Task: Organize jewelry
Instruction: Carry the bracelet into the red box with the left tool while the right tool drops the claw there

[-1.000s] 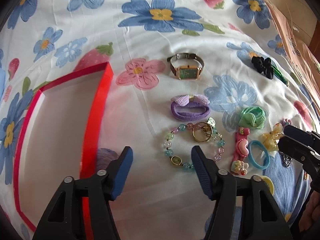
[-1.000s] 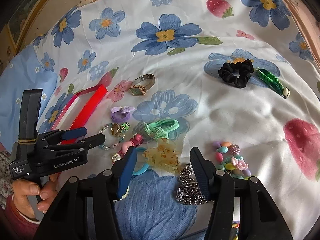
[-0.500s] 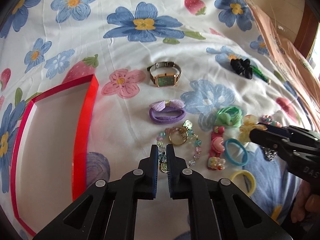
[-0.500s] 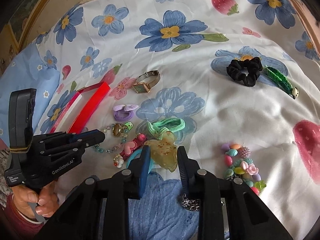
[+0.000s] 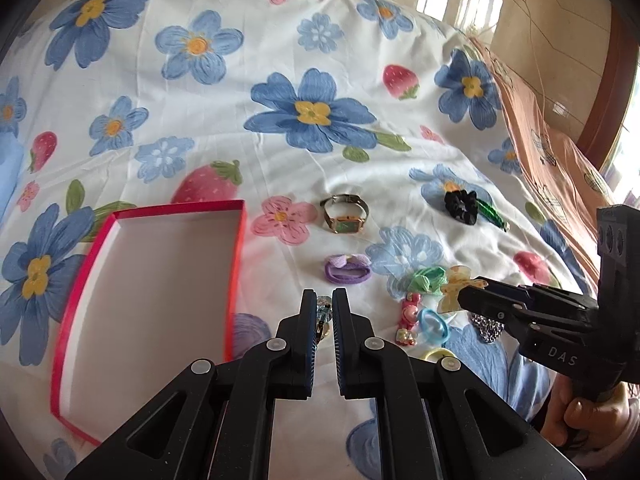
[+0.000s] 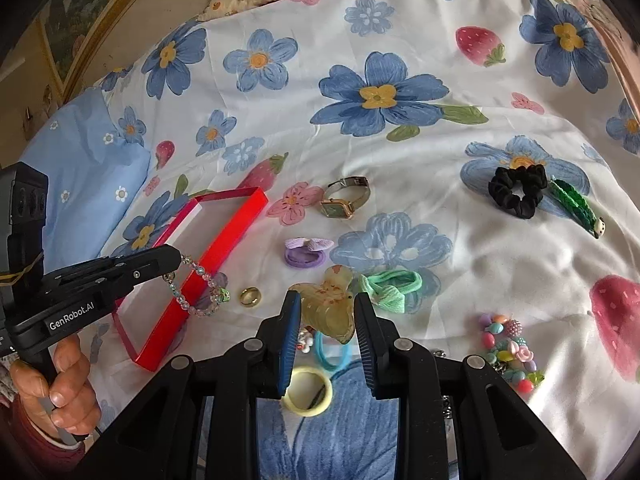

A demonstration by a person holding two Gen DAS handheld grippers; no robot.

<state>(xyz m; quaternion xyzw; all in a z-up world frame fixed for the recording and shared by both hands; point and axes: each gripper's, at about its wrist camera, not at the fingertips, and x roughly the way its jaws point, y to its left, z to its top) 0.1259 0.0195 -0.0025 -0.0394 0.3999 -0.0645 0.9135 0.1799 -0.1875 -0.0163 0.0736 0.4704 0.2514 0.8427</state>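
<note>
Pinching the beaded bracelet point(image 6: 196, 288), the left gripper point(image 5: 324, 308) holds it in the air just right of the red box point(image 5: 236, 264), its loop dangling over the box's right wall. Clamped on the yellow butterfly clip point(image 6: 330, 304), the right gripper point(image 6: 326, 316) holds it above the blue hair tie point(image 6: 332, 354). Farther off on the floral sheet point(image 6: 400, 32) lie the watch point(image 6: 344, 200) and black scrunchie point(image 6: 518, 190).

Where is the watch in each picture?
Left wrist view: the watch lies on the bedsheet above centre, right of the red box.
Right wrist view: the watch lies above centre, right of the red box.
Shared landmark: the pink printed flower just left of it.
</note>
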